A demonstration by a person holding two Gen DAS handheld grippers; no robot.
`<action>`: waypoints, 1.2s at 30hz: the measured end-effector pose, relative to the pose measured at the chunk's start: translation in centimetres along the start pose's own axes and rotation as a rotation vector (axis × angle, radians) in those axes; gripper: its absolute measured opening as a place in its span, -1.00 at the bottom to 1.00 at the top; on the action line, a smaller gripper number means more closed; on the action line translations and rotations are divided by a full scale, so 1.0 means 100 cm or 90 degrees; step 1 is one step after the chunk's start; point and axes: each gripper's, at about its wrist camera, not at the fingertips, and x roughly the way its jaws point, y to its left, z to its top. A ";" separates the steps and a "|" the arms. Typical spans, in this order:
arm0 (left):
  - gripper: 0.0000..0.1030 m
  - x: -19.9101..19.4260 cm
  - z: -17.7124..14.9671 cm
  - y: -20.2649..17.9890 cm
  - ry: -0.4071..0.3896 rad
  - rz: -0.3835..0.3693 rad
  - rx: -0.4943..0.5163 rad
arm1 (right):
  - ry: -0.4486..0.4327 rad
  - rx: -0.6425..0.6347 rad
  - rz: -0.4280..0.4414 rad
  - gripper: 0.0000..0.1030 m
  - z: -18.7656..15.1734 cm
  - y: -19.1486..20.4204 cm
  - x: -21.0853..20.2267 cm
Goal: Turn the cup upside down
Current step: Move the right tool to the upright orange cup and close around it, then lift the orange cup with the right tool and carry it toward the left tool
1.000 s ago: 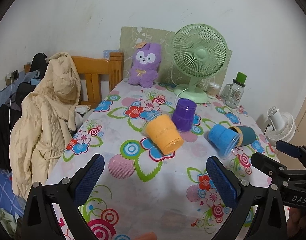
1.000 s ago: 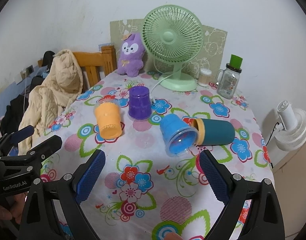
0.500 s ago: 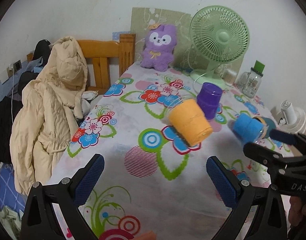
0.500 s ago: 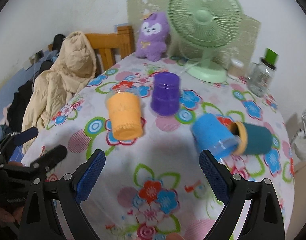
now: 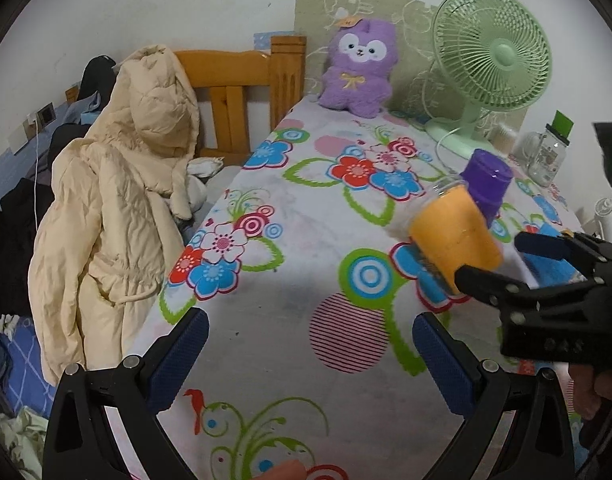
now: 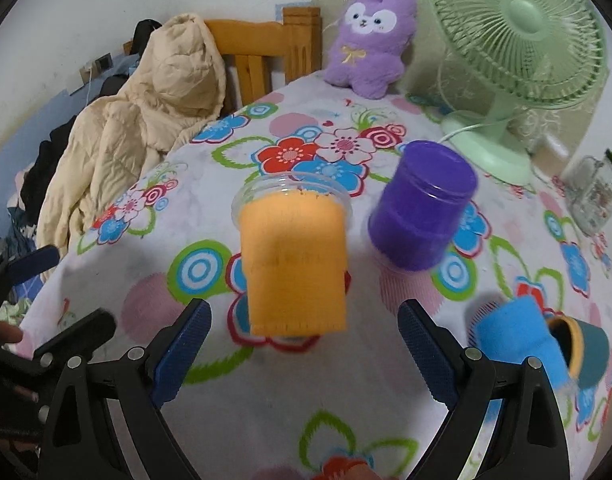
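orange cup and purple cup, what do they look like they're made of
Orange cup: clear glossy plastic, judging by the see-through rim, wrapped in a matte, felt-like orange sleeve with a stitched edge.
Purple cup: looks like smooth plastic with a glossy sheen; blur leaves it uncertain.

In the left wrist view, the lower edge of the orange cup [image 5: 454, 236] is covered by the right claw [image 5: 506, 260], and the blue cup [image 5: 550, 266] is largely hidden behind it. In the right wrist view, the glass jar [image 6: 594, 200] is cut off by the frame edge, and the purple cup [image 6: 422, 208] is blurred.
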 end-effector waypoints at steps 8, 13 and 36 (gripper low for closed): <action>1.00 0.005 -0.001 0.003 0.013 0.002 -0.006 | 0.028 0.015 0.045 0.24 0.010 -0.004 0.025; 1.00 0.002 -0.002 0.002 0.011 -0.004 -0.006 | 0.037 0.025 0.061 0.12 0.009 -0.005 0.031; 1.00 -0.020 -0.005 -0.010 -0.008 -0.017 0.002 | 0.001 0.031 0.063 0.10 -0.001 -0.007 -0.008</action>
